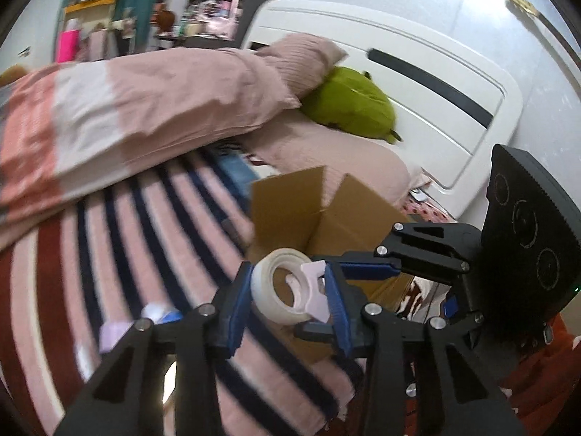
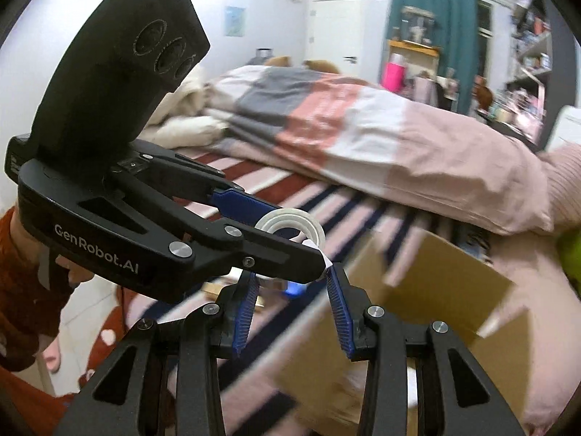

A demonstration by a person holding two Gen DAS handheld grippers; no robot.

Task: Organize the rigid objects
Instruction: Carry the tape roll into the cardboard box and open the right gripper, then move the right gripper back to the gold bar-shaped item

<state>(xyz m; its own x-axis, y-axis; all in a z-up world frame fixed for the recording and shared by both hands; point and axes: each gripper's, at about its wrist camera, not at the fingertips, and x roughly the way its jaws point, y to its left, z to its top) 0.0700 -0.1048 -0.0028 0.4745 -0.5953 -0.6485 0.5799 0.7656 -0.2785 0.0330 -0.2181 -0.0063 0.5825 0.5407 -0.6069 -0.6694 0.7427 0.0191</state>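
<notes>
Tape roll (image 1: pixel 287 287), white with a pale lilac dispenser tab, sits clamped between the blue pads of my left gripper (image 1: pixel 290 303), held in the air over the striped blanket (image 1: pixel 152 254) with the open cardboard box (image 1: pixel 326 214) just beyond it. My right gripper (image 2: pixel 292 305) stands wide with nothing between its pads, hanging just beside the left one, close to the box's near flap.

My worry is the grip: the pads seem to bear on the curved rim on one side and the thin tab on the other, so a tilt could let the roll twist or slip out onto the bedding short of the box. The raised flaps are the other hazard; I judge a low approach could catch one and fold it shut or shove the box across the soft blanket. The two grippers are also crowded together, so a careless swing might knock them.

Farther off lie the folded pink-and-grey duvet (image 2: pixel 363 134), a pink pillow (image 1: pixel 305 61) and a green plush (image 1: pixel 352 103) against the white headboard (image 1: pixel 417 72), none blocking the way.
</notes>
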